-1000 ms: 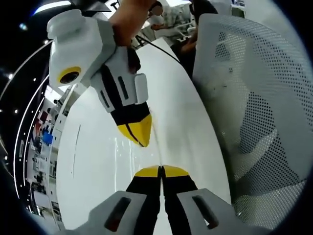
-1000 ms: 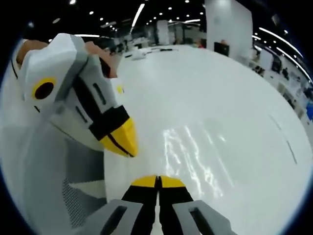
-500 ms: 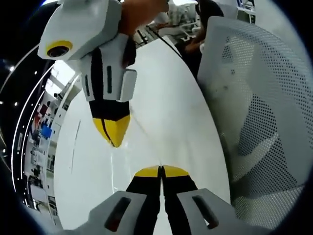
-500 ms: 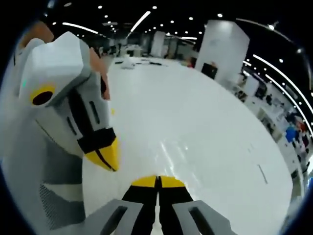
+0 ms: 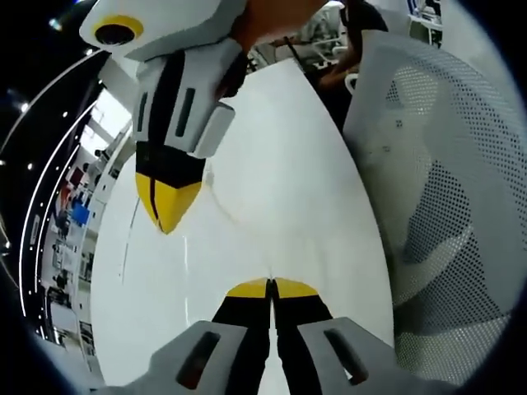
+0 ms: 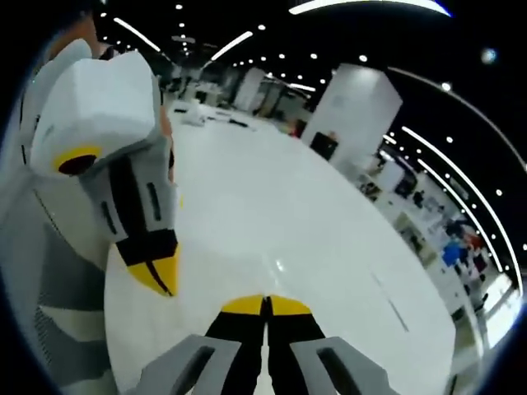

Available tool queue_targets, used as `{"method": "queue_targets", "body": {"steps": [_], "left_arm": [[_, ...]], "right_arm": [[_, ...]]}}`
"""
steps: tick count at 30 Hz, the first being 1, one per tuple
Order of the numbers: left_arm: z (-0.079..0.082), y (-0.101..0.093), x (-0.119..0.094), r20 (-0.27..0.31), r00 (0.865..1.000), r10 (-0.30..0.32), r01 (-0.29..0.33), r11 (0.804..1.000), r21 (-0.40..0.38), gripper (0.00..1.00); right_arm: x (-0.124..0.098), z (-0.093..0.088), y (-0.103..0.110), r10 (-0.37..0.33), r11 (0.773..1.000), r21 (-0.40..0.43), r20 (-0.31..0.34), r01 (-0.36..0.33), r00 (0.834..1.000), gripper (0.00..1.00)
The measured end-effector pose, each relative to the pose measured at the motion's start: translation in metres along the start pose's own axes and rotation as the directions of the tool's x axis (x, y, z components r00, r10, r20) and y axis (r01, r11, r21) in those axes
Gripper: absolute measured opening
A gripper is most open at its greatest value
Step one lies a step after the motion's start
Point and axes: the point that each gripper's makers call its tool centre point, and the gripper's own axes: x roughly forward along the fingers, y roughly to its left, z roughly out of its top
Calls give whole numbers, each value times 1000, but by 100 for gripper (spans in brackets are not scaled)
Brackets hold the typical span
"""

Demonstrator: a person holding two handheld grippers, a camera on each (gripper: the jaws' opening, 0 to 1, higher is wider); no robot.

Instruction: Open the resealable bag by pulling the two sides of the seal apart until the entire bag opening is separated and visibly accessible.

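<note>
Tips first: the left gripper (image 5: pixel 270 288), black with yellow tips, rises from the bottom of the left gripper view with its jaws clenched, only a hairline seam between them. The right gripper (image 5: pixel 165 220), white and black with the same yellow tips, hangs up and to the left of it, also pressed closed, a person's hand (image 5: pixel 268 15) on its grip. The two tips are apart, with bare tabletop between them.

I cannot make out the resealable bag with any certainty. A faint thin line (image 5: pixel 235 226) runs from my left tips up toward the right gripper in the left gripper view. I judge this may be the edge of a clear film stretched between them, but I cannot tell whether either pair of jaws has film pinched.

Beyond lies the glossy white table (image 5: pixel 288 140), and off to one side a white perforated mesh chair back (image 5: pixel 449 164). In the right gripper view a large hall with ceiling lights sits behind.

If the seal is indeed held, I judge the pull to be under way. To do it well I would draw the grippers straight apart, evenly and across the seal line, so the track unzips along its whole length. A twist or jerk could slip thin film out of the tips. I would then check that the mouth gapes end to end.
</note>
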Motion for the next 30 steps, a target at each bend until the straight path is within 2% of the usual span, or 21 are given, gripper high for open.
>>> {"method": "queue_targets", "body": {"steps": [5,11,16,24,30], "left_arm": [[1,0,3,-5,1000,3,-3,1000,-2,0],[1,1,6,-12,1000,4,-4,1000,8,0],[-1,9,5,-21,999,37,-37,999,8,0],[-7,20,0,-11,997,81,-81,996,-39,0],[-10,20,-2,-6,996,89,-89,994,-60,2]], "right_arm": [[-6,5,-12,-48,999,7,30,48,998,0],[-8,7,-12,-50,999,7,38,50,998,0],[-4,5,-8,-23,999,48,36,22,999,0],[2,-3,1,4,999,47,19,-5,1000,0],[7,-13,8,27,999,42,-11,-26,1000,0]]}}
